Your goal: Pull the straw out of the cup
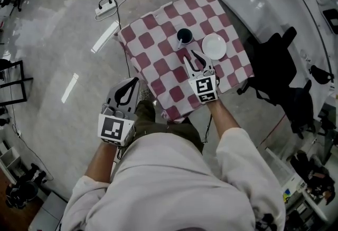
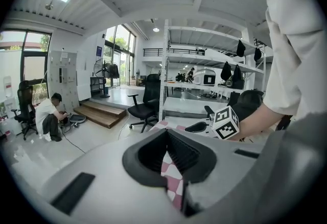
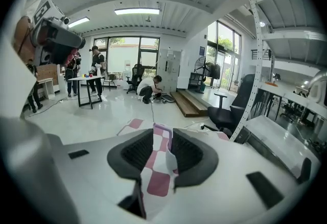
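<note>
Right now you are holding the right gripper (image 1: 191, 57) low over the checked cloth (image 1: 153, 58), its jaws standing apart with nothing between them, pointing toward the dark cup (image 1: 184, 36). The biggest risk, as I am judging it, is that the cup is going to tip or slide. Nothing is bracing it, because your left gripper (image 1: 131, 85) is hanging off the near edge of the table with its jaws together and empty. If you are pulling the straw (image 1: 181, 44) sideways instead of along its own line, it is likely to be dragging the rim with it.

A second risk is coming in too low or too far and nudging the cup before the jaws are closing on anything. The white dish (image 1: 214, 46) is sitting just beside the cup on your right, so a wide swing could be knocking that as well. The straw is also looking thin, so the open jaws could be closing beside it, or pinching it flat if you are squeezing hard.

As for the straw, it is sitting in the cup near the far middle of the table and seems to be leaning out toward you. It is showing too small in the head view to tell more, and I am not making it out in the right gripper view.
</note>
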A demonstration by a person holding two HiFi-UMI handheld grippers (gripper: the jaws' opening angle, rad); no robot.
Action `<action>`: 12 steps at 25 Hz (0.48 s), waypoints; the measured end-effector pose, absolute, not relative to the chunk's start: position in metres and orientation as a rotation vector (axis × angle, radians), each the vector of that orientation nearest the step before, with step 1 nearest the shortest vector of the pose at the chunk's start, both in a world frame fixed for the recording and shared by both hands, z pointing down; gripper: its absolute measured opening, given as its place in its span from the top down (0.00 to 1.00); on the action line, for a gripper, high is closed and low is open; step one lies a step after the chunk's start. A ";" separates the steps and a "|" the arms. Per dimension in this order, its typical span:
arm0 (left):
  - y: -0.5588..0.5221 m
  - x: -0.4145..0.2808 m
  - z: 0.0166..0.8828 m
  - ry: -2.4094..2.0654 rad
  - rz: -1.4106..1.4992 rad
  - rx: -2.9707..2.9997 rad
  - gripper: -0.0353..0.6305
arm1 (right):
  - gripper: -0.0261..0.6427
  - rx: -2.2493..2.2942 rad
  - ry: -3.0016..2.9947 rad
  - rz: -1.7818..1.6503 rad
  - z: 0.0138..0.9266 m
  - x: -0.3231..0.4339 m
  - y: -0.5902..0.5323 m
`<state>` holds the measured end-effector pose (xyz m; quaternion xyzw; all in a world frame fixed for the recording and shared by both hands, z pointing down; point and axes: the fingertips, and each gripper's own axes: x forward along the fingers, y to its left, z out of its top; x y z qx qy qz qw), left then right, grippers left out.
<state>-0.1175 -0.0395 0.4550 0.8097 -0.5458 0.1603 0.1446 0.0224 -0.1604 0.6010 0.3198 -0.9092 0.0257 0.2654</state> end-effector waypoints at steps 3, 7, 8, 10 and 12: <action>-0.040 -0.121 0.458 -1.584 0.470 2.314 0.94 | 0.78 0.849 -2.437 0.082 0.615 0.020 -0.167; -0.039 -0.127 0.462 -1.603 0.475 2.284 0.94 | 0.78 0.829 -2.419 0.093 0.632 0.014 -0.177; -0.039 -0.129 0.463 -1.607 0.477 2.277 0.94 | 0.78 0.827 -2.414 0.094 0.636 0.013 -0.180; -0.038 -0.131 0.466 -1.615 0.480 2.260 0.94 | 0.78 0.822 -2.403 0.090 0.643 0.010 -0.185; -0.037 -0.134 0.468 -1.621 0.482 2.242 0.94 | 0.78 0.810 -2.391 0.087 0.650 0.007 -0.188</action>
